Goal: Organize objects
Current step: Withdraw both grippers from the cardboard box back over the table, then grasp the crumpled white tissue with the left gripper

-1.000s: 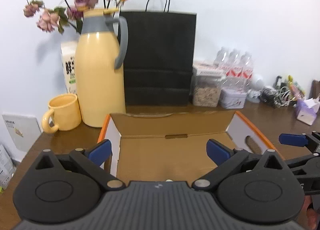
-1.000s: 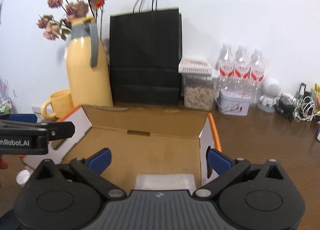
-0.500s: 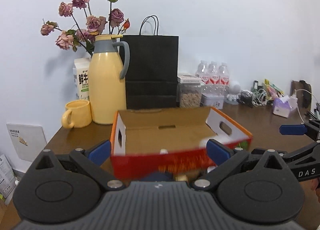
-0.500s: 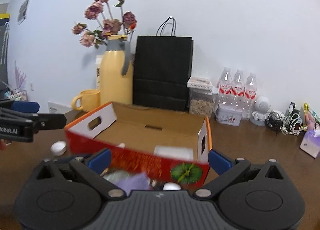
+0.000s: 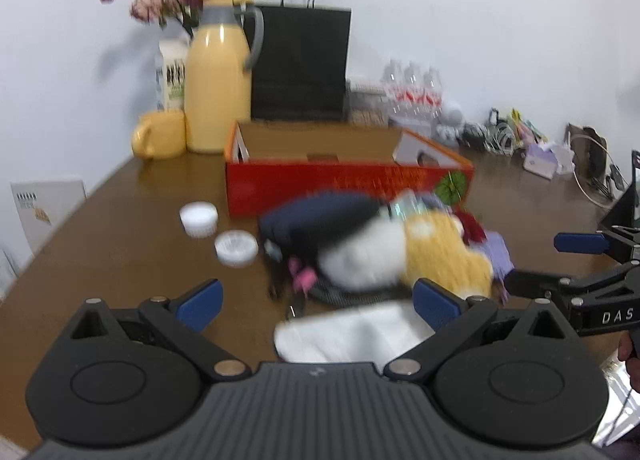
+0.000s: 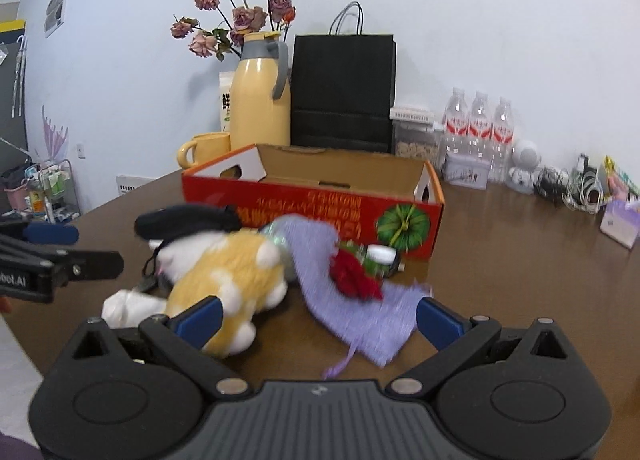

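Brown table (image 6: 500, 280) holds red box (image 6: 312, 207), plush toy (image 6: 228, 276), purple cloth (image 6: 360, 312).

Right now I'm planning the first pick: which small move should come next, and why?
Probably ease the right tongs, which are open and empty, down onto the purple cloth lying between them. It lies in front of the red box, which appears mostly empty.

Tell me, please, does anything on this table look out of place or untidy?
Yes. A jumbled heap lies on the brown wooden table in front of the red cardboard box: a yellow-and-white plush toy, a lilac knitted cloth and a dark cap overlap. Two white round lids lie loose beside them.
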